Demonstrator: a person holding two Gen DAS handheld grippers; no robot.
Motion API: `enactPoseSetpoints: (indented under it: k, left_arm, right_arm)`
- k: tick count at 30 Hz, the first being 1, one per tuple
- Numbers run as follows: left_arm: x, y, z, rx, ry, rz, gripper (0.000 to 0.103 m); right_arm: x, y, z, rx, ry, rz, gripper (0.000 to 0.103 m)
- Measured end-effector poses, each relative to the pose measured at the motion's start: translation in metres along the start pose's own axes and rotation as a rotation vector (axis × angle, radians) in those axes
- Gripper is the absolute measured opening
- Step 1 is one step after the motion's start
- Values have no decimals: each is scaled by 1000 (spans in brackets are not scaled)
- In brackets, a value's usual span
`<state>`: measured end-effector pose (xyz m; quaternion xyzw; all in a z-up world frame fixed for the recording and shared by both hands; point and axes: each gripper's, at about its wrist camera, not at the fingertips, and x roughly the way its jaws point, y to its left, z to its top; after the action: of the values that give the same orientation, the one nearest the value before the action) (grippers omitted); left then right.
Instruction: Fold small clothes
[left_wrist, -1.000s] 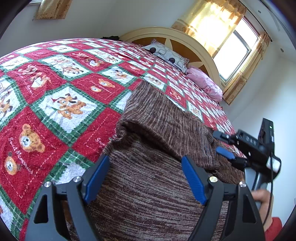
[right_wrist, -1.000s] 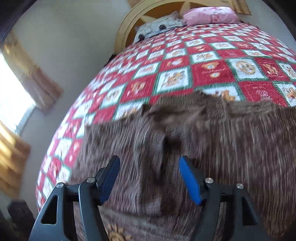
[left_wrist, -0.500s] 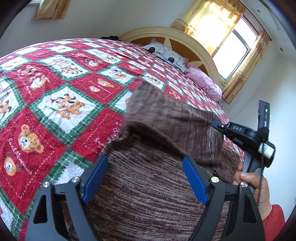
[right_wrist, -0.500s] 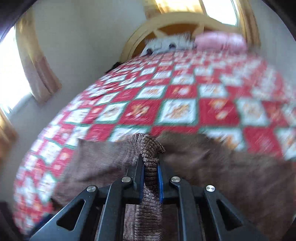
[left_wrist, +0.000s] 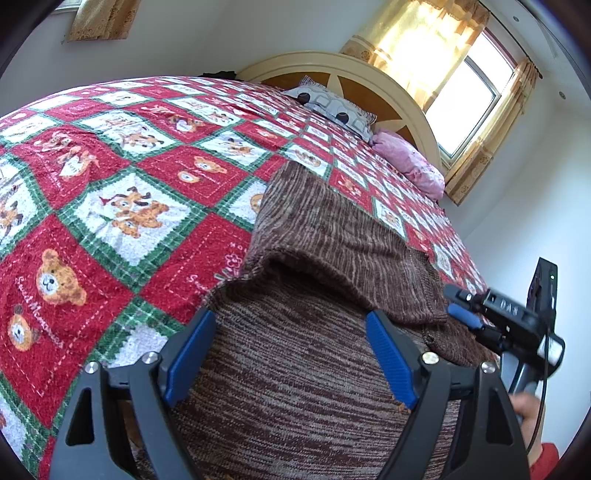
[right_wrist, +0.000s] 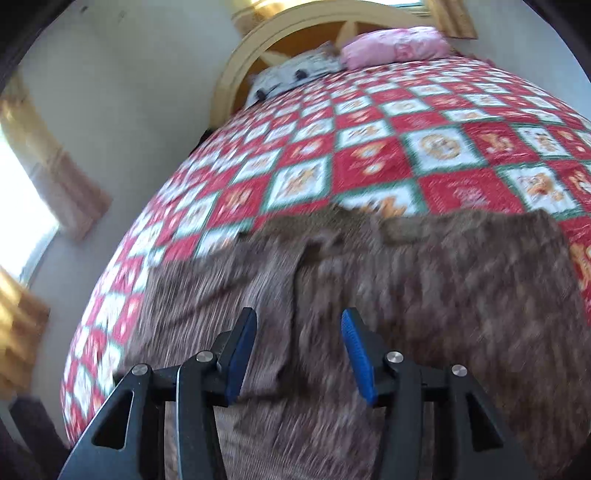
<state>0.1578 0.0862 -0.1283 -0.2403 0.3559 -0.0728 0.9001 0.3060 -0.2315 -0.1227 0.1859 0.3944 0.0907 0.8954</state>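
The brown knit sweater (left_wrist: 295, 369) is spread on the teddy-bear quilt (left_wrist: 122, 206), its folded sleeve (left_wrist: 332, 236) angled towards the headboard (left_wrist: 369, 74), beneath the spread, empty left gripper (left_wrist: 291, 354) and the right gripper (right_wrist: 299, 350), just opened off it.

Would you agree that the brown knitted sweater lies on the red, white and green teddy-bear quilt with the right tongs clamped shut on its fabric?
Not quite: the right tongs are open. The right wrist view shows their blue pads apart, having just been opening, with nothing pinched between them. The brown knitted sweater does lie on the red, white and green teddy-bear quilt.
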Motion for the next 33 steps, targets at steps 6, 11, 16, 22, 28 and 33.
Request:
enactPoseSetpoints:
  k: [6,11,16,22,28,33]
  left_arm:
    - [4,-4,9,15,25,45,86]
    - [4,7,38,-70,-17,247,87]
    - [-2,14,58,-139,-88,216,87]
    - [50,1,67,25,61,362,89]
    - [51,7,57,109,95,436,90]
    - [17,18,58,154,115,304,90]
  right_arm:
    - [13,40,-21,-205,54,-74,46]
    - [-9,47,-25,-227,58,-55,46]
    - [-25,47,-13,-252,-48,-99,46]
    - [18,60,-13,-255,80,-12,46]
    - [23,73,-43,-349,152,-38,47]
    - [-13,60,-57,-340,145,-39,46]
